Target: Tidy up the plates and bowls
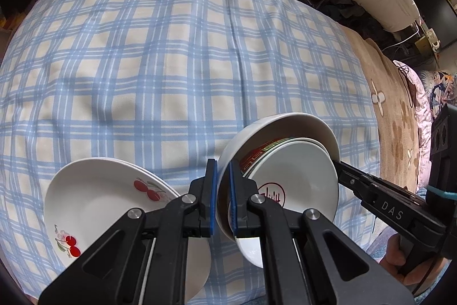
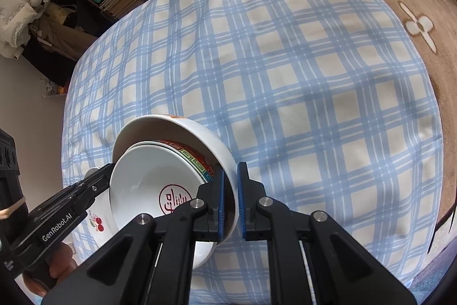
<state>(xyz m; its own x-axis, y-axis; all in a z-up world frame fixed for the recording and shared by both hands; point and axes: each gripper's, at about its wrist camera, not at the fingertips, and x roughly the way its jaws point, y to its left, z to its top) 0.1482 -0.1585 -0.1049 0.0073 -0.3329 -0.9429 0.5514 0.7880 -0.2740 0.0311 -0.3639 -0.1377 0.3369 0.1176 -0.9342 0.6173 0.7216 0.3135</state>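
While both tools grip the outer bowl (image 1: 285,127) rim, left tool (image 1: 223,190) on one side and right tool (image 2: 230,196) opposite, it hangs tilted over the bed (image 1: 142,62), beside the plates (image 1: 94,196).

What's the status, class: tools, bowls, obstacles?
Left tool and right tool both shut on outer bowl rim, opposite sides. Patterned bowl nested inside. Cherry plates stacked alongside. Nothing blocking.
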